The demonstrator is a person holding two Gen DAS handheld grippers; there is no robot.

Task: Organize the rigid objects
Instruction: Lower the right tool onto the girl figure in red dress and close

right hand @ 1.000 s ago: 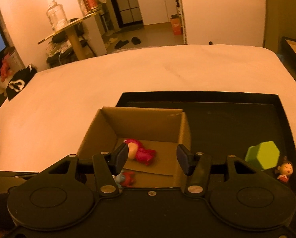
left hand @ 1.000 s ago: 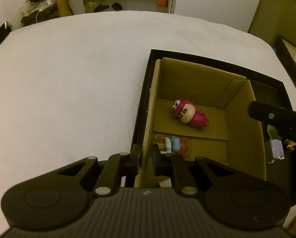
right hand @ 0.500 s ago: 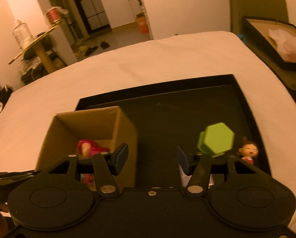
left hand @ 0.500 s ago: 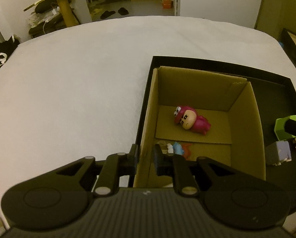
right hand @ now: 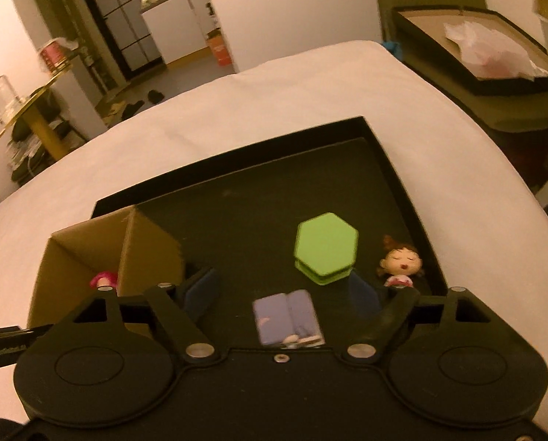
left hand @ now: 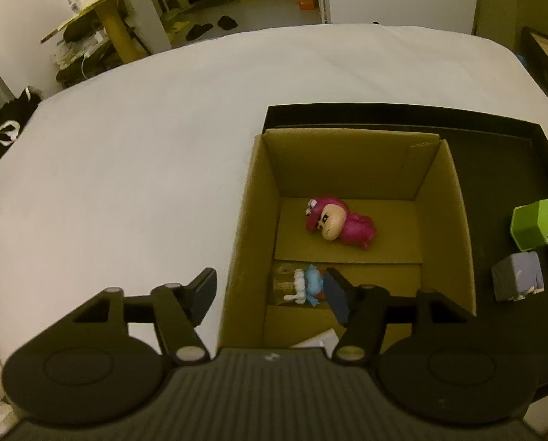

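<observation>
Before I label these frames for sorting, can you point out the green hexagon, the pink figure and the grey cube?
green hexagon (right hand: 327,240): right wrist view, on its flat top face.
pink figure (left hand: 358,229): left wrist view, on its body.
grey cube (left hand: 520,275): left wrist view, on its front face.

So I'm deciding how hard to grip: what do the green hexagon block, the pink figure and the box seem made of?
Green hexagon block: likely hard plastic or painted wood; matte, even colour, crisp edges, a seam near the base. Pink figure: probably moulded plastic or vinyl; smooth, faintly glossy. Box: brown cardboard, by its thin folded walls and bottom flaps.
</observation>
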